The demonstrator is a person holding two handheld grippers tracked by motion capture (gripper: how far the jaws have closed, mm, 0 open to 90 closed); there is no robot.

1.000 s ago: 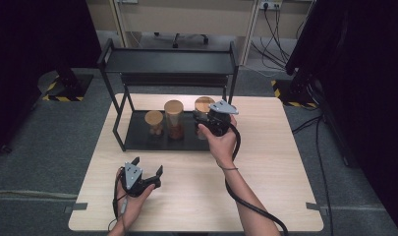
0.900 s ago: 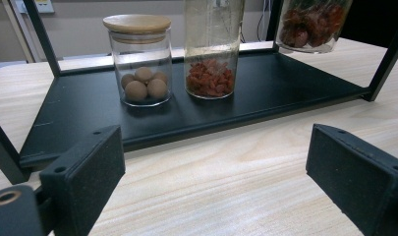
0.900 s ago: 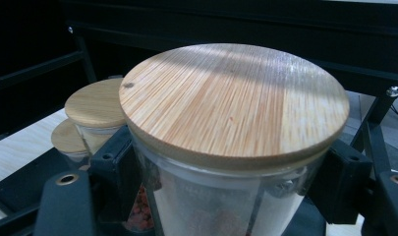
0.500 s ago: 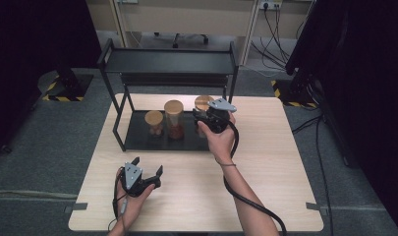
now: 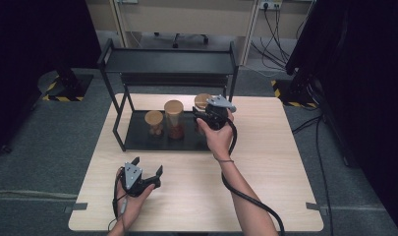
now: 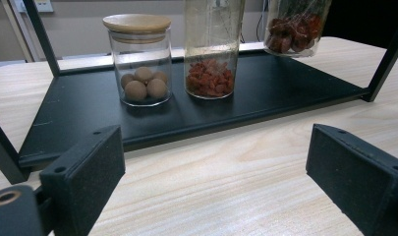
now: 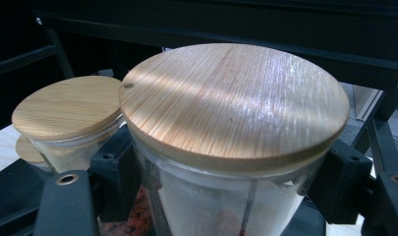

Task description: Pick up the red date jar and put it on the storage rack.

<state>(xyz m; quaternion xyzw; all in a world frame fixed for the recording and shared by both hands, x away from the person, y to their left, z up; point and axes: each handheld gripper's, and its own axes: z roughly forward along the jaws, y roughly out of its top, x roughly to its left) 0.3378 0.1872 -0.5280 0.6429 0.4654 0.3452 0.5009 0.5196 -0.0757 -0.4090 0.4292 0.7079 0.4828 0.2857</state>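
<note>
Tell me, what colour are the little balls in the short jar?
Light brown, tan balls in the short jar; the left gripper view shows them best.

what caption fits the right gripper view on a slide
Right gripper clamped on a wooden-lidded glass jar under the black rack.

Pale striped bamboo lids [image 7: 231,98] top the clear glass jars [image 6: 142,64]: beige balls [image 6: 142,83], orange-red bits [image 6: 210,78], dark red fruit [image 6: 292,32]. The metal rack [image 5: 167,61] is matte black, the wooden table [image 5: 265,162] light with fine grain.

Lab: black curtains [image 5: 44,44], hazard-taped stand bases [image 5: 64,91], trailing cables [image 5: 277,22].
</note>
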